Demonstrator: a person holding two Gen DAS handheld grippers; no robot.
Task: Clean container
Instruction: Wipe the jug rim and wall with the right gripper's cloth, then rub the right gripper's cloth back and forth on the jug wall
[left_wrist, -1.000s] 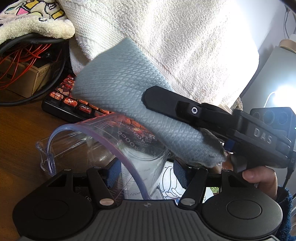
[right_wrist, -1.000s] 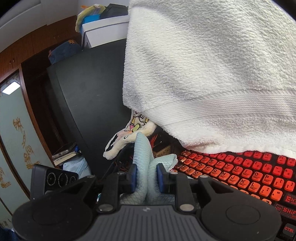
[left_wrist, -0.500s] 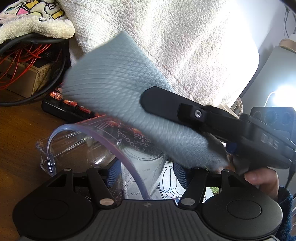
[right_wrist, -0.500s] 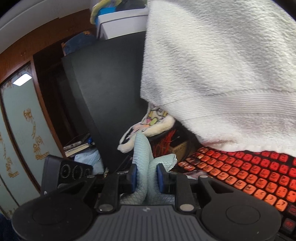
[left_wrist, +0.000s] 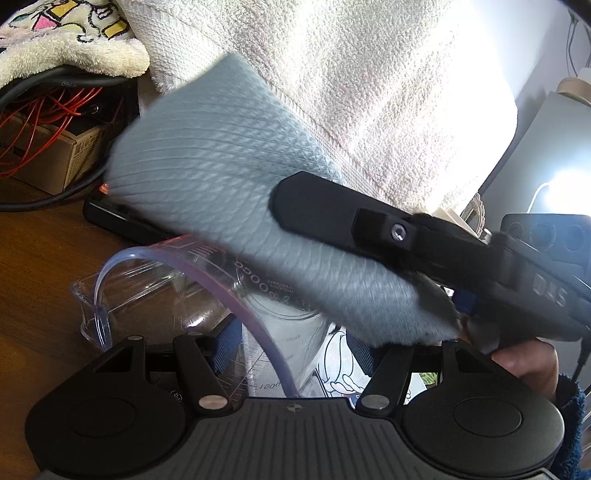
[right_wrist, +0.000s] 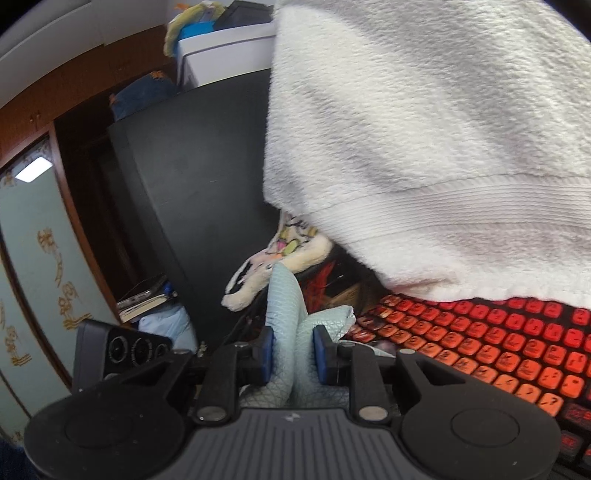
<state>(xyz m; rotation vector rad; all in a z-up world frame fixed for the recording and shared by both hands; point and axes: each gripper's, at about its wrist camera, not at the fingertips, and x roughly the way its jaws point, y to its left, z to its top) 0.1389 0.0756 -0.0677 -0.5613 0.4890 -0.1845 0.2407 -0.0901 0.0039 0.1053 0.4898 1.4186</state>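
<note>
A clear plastic measuring container (left_wrist: 284, 317) with printed scale marks lies tilted between the blue pads of my left gripper (left_wrist: 291, 350), which is shut on its wall; its purple-tinted rim (left_wrist: 207, 269) arcs up to the left. A light blue-grey cloth (left_wrist: 221, 177) hangs over the container's mouth and hides the far rim. My right gripper (right_wrist: 293, 354) is shut on that cloth (right_wrist: 288, 317), which bunches up between its pads. In the left wrist view its black finger (left_wrist: 332, 214) reaches in from the right, with a person's hand (left_wrist: 524, 362) behind it.
A white towel (left_wrist: 369, 92) hangs just behind the work spot. Below it lies a keyboard with red keys (right_wrist: 480, 350). A cardboard box with red wires (left_wrist: 48, 155) and a plush cartoon cloth (left_wrist: 66, 40) sit at the back left of the wooden table (left_wrist: 37, 277).
The cloth and the right gripper's finger have shifted a little to the left over the container's mouth. The left gripper and the container have stayed put.
</note>
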